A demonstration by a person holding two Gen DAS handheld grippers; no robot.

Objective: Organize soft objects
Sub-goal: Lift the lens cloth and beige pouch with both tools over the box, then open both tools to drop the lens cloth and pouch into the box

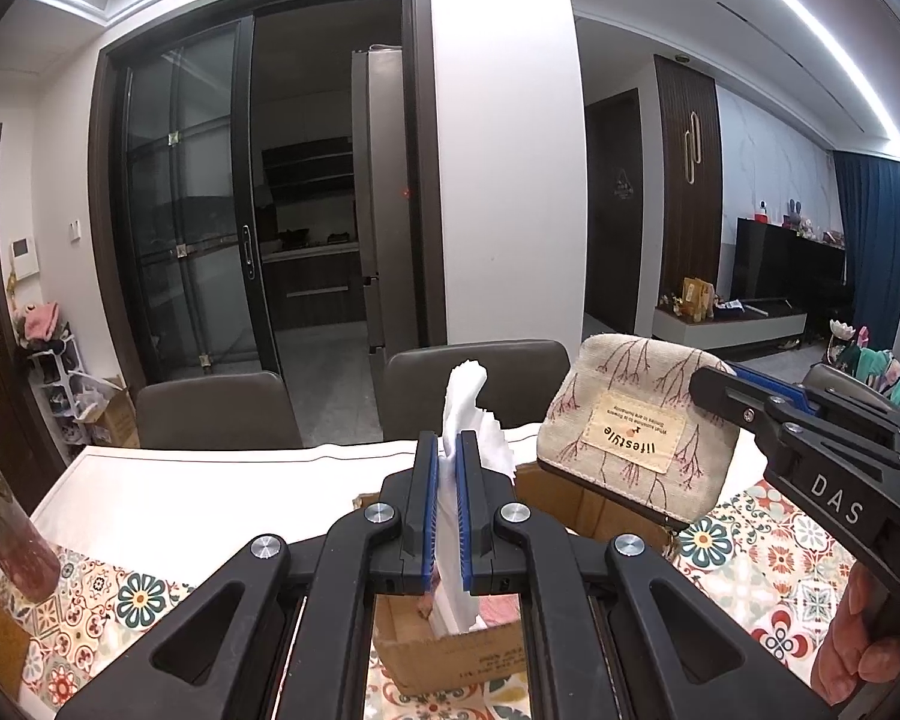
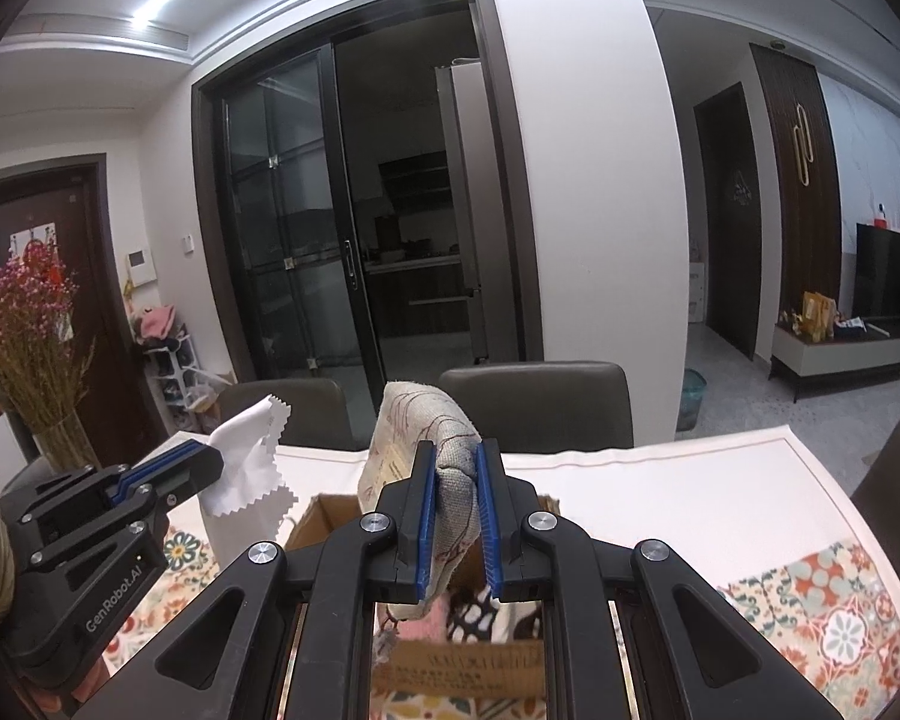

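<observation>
A: Where did the cardboard box [image 2: 456, 669] stand?
B: On the surface [image 2: 660, 492], near its front edge, on the patterned cloth [image 1: 768, 564]; soft items lay inside it.

A: Above the box?
B: The left gripper [image 1: 448, 504] to the left, a cloth [image 1: 465, 414] between its fingers [image 1: 427, 504]. The right gripper [image 2: 455, 516] to the right, a pouch [image 1: 630, 420] between its fingers [image 2: 426, 516].

A: Behind the surface?
B: Two chairs [image 1: 216, 411] side by side; behind them a sliding glass door [image 1: 192, 210].

A: Far left?
B: A vase of dried flowers [image 2: 36, 360], at the surface's left end.
</observation>
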